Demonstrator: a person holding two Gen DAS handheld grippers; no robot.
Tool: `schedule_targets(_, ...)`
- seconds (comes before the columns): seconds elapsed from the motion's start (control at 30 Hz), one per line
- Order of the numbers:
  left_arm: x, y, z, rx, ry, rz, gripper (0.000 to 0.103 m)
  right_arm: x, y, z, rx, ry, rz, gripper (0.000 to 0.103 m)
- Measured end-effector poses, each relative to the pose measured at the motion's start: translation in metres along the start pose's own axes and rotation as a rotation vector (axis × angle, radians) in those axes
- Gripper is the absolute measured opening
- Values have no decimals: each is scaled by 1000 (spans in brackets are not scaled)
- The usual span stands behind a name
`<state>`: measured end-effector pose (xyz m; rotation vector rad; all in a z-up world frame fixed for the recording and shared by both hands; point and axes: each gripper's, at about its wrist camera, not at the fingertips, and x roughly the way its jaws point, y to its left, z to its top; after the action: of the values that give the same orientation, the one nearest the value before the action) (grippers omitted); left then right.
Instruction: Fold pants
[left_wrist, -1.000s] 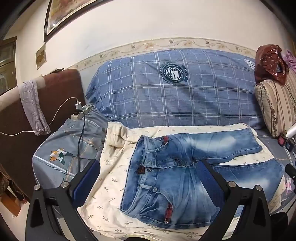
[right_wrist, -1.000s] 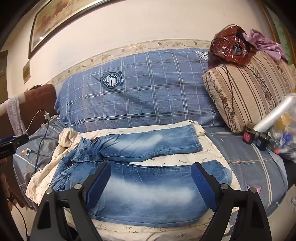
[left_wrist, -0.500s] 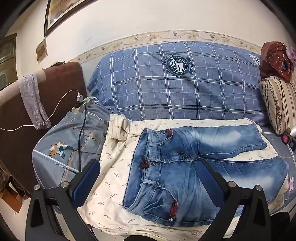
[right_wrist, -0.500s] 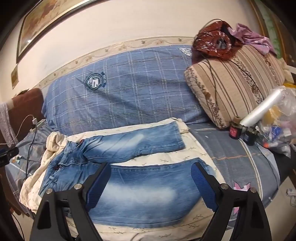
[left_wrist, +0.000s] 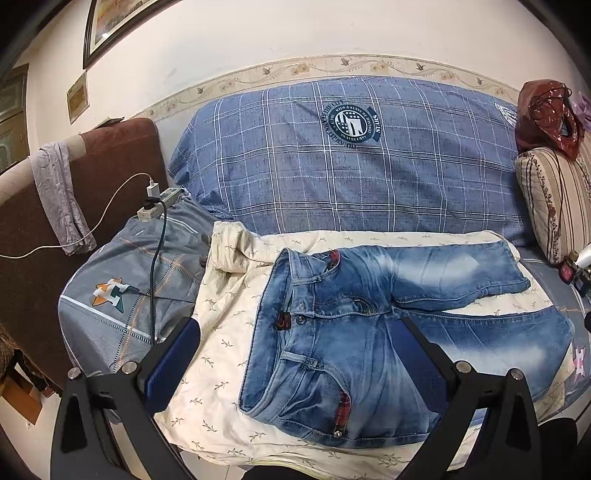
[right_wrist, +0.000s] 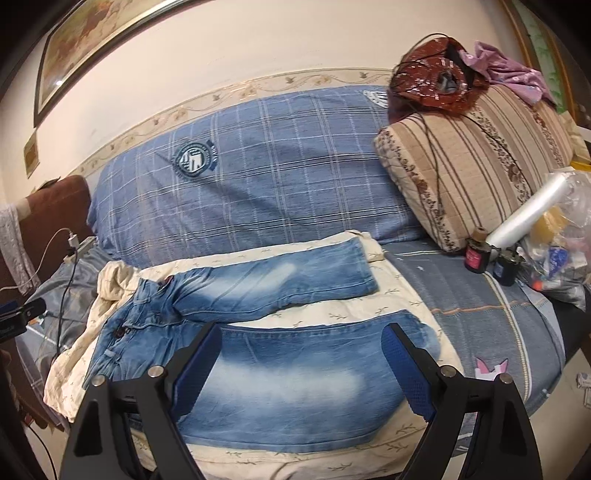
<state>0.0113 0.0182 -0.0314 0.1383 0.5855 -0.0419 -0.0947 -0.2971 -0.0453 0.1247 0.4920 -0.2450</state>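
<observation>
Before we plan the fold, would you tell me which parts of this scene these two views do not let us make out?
- Jeans, left wrist view: near leg partly behind the left gripper finger.
- Jeans, right wrist view: near edge behind the right gripper fingers.
- Small bottles, right wrist view: labels too small to read.
- Clutter in the plastic bag: blurred at the right edge.

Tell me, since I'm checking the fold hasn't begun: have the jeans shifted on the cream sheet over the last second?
No. The jeans lie as before on the cream sheet, legs splayed apart, far leg's hem beside the sheet's edge. Only the cameras moved.
</observation>
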Motion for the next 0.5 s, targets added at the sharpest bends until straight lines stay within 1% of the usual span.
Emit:
schedule_targets(0.17,2,0,3,-3,7,-1,103,0,12,0,-35,-1,8,90)
schedule_targets(0.5,3,2,5,-5,9,-4,103,-2,14,4,-46,-5,15,90)
